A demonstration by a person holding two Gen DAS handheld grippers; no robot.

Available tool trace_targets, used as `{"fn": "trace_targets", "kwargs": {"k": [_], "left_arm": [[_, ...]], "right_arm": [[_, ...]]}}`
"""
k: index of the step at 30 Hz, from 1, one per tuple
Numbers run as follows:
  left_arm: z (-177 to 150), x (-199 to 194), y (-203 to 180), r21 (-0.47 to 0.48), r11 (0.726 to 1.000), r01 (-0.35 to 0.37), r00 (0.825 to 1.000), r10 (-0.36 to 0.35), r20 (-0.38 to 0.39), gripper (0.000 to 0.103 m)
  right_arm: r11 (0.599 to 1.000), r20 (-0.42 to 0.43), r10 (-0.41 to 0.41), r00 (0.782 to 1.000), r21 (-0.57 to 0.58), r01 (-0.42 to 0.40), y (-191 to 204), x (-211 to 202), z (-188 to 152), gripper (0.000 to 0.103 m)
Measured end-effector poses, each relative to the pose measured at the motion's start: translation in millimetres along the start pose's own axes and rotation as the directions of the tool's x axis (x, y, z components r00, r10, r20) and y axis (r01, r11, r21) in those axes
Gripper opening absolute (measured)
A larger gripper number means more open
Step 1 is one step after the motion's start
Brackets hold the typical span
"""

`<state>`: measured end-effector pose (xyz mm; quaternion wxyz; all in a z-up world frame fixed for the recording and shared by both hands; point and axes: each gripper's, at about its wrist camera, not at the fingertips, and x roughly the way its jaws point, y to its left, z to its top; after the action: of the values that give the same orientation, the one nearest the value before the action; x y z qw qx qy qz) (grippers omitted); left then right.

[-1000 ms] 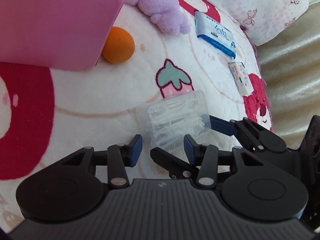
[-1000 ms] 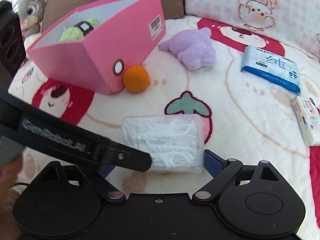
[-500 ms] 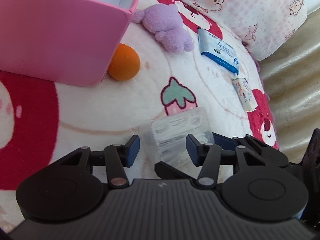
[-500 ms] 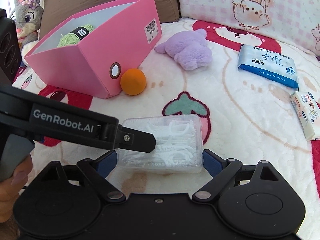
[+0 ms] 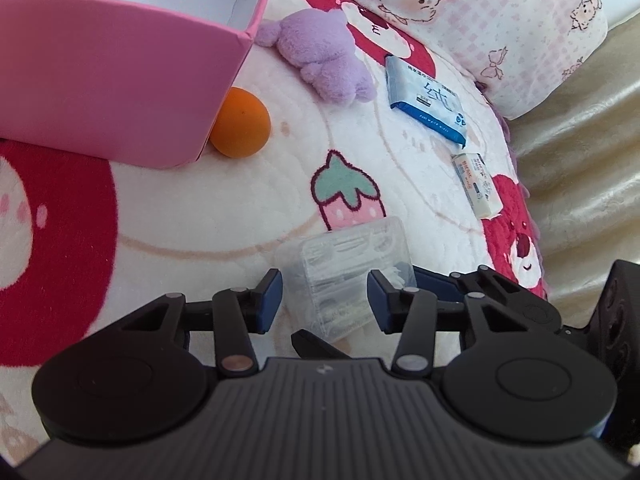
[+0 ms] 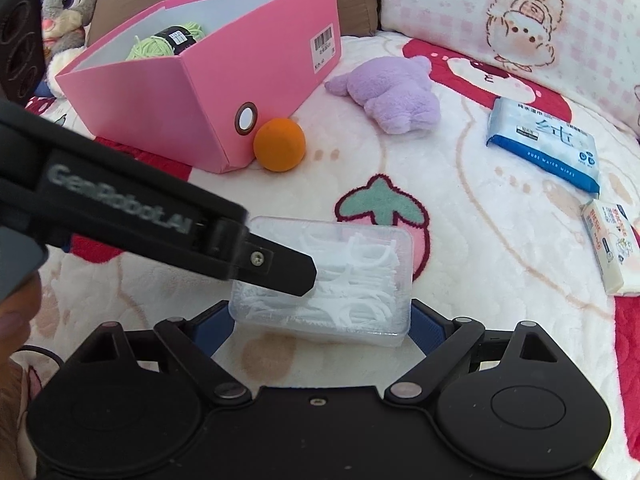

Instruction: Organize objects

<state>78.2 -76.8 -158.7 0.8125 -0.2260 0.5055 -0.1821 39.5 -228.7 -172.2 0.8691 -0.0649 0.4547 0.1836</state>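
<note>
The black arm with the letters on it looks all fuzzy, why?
Right wrist view: the left gripper's arm is very near the lens, so its lettering blurs, while the floss pick box and pink box look sharp. Left wrist view: fisheye bends the pink box's edges; daylight is soft, without harsh glare.

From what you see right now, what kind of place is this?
Probably a bedroom or child's bed: a plush cartoon blanket, a pink checked pillow and a stuffed rabbit toy.

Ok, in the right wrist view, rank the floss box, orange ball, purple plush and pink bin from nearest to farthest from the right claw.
1. Floss box, between the right claw's fingers.
2. Orange ball, ahead, slightly left.
3. Purple plush, ahead right.
The pink bin, touching the ball, is too close to call against it.
</note>
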Motion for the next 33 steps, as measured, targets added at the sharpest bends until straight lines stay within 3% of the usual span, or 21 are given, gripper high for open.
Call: {"fn": "trace_targets", "kwargs": {"k": [8,20,33], "left_arm": [[-3,-16,-16,0.070,0.998,0.003,1.000,-0.001,-0.015,0.045],[-4,-45,-38,0.158,0.985,-0.067,0.997,0.073,-0.034,0.045],[-2,-94,-71,0.208,0.972,-0.110,0.994,0.113,-0.001,0.046]], "right_arm": [[0.999,-0.030,-0.032,0.999,0.001,0.032,4,-4,2,0.094],[0.999,0.020,0.023,1.000,0.036,-0.024,12,-44,6,0.093],[1.000,0.092,-0.008,0.996,0.018,0.006,35,-92,17,0.093]]}}
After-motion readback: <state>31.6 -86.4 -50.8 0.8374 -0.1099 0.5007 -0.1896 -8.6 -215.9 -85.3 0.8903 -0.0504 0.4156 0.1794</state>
